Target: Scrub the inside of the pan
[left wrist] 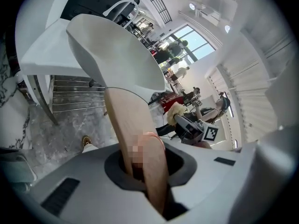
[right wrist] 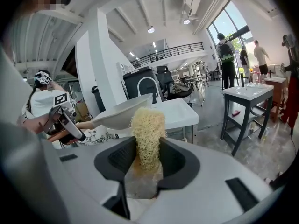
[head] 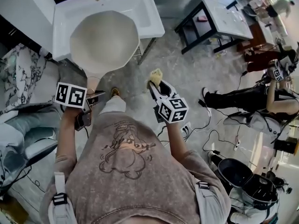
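Note:
A cream-white pan [head: 103,40] with a pale wooden handle [head: 93,84] is held up in front of the white sink [head: 140,9]. My left gripper [head: 92,97] is shut on that handle [left wrist: 135,139], and the pan's bowl [left wrist: 112,57] rises above it. My right gripper [head: 154,81] is shut on a yellow fibrous scrubber [head: 155,75], to the right of the pan and apart from it. In the right gripper view the scrubber [right wrist: 147,136] stands upright between the jaws, with the pan [right wrist: 122,113] behind it.
A white sink stand [head: 63,17] is ahead, and a second white table [head: 227,17] on a black frame stands at the right. Another person [head: 261,99] sits on the floor at the right near cables and black pots [head: 250,181]. Marble-patterned furniture [head: 18,78] lies at the left.

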Available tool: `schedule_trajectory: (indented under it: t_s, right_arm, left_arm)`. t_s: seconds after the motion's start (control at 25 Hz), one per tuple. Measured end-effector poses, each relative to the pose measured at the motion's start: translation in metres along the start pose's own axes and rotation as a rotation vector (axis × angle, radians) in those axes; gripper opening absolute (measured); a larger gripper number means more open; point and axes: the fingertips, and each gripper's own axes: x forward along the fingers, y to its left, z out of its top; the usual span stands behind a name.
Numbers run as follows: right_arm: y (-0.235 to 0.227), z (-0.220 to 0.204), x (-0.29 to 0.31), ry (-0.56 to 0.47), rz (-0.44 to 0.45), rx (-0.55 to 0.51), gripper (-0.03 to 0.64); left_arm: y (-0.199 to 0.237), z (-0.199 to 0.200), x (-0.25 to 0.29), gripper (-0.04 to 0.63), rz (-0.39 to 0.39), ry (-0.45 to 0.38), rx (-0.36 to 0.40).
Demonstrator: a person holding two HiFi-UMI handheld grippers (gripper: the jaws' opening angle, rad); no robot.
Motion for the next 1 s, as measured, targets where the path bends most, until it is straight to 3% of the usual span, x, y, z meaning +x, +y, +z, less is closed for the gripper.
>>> schedule_trajectory:
  t_s: [0.4,0.64,1.0]
  right_arm:
    - [-0.032,0.069,0.086,-0.010,-0.001,-0.017,0.160]
    - [-0.049,0.088,0.108,-0.021,-0.037,-0.015,0.160]
    - [-0.103,0.111,0.100,-0.018,-0.093,-0.013,0.160]
  left_arm:
    - [0.039,0.091,0.008,0.061,0.001,0.061,0.022]
    - [0.056,0.120,0.013,0.061,-0.003,0.105,0.057]
    - [0.048,0.142,0.034,0.061,-0.019,0.128,0.033]
